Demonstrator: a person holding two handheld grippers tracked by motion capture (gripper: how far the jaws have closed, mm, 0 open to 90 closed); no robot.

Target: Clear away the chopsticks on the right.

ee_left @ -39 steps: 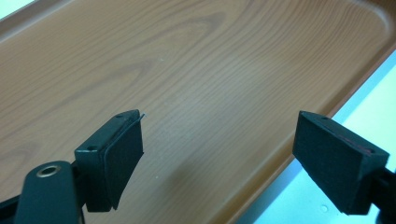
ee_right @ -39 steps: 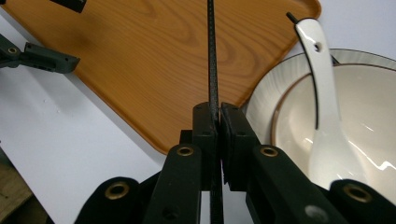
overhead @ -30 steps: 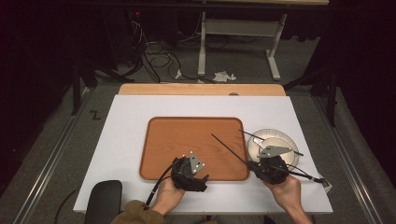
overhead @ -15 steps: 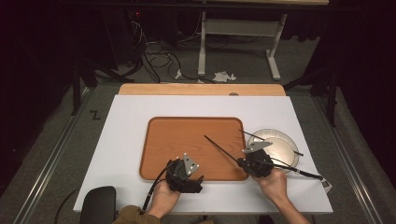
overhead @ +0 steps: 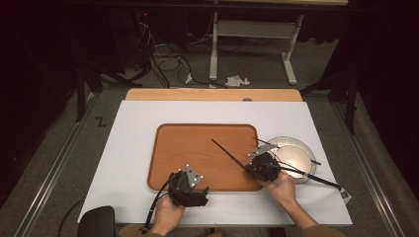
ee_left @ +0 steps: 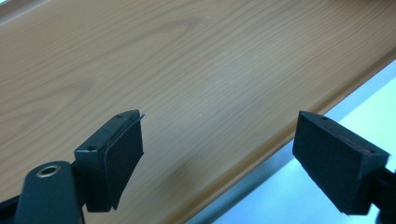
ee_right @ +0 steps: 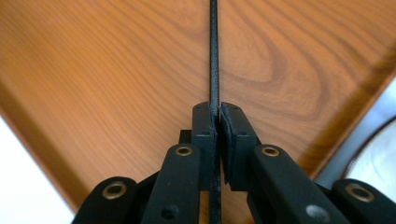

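Observation:
A brown wooden tray [overhead: 197, 148] lies in the middle of the white table. My right gripper [overhead: 249, 168] is at the tray's front right corner, shut on a thin black stick [overhead: 227, 152] that points up and left over the tray. In the right gripper view the jaws [ee_right: 219, 114] pinch the stick [ee_right: 214, 51] above the tray's wood [ee_right: 116, 70]. At the tray's front edge, my left gripper [overhead: 195, 190] is open with nothing between its pads. The left gripper view has its jaws [ee_left: 217, 154] wide apart above the tray's rim [ee_left: 261, 154].
A round pale plate [overhead: 296, 155] sits right of the tray, with a second thin dark stick [overhead: 286, 150] lying across its far side. The plate's edge [ee_right: 378, 154] is in the right gripper view's corner. White table surface [overhead: 133, 148] surrounds the tray. Beyond the table stand a desk frame and cables on the floor.
My right gripper has moved left from over the plate to the tray's corner, carrying the stick lower over the tray. The left gripper has barely shifted.

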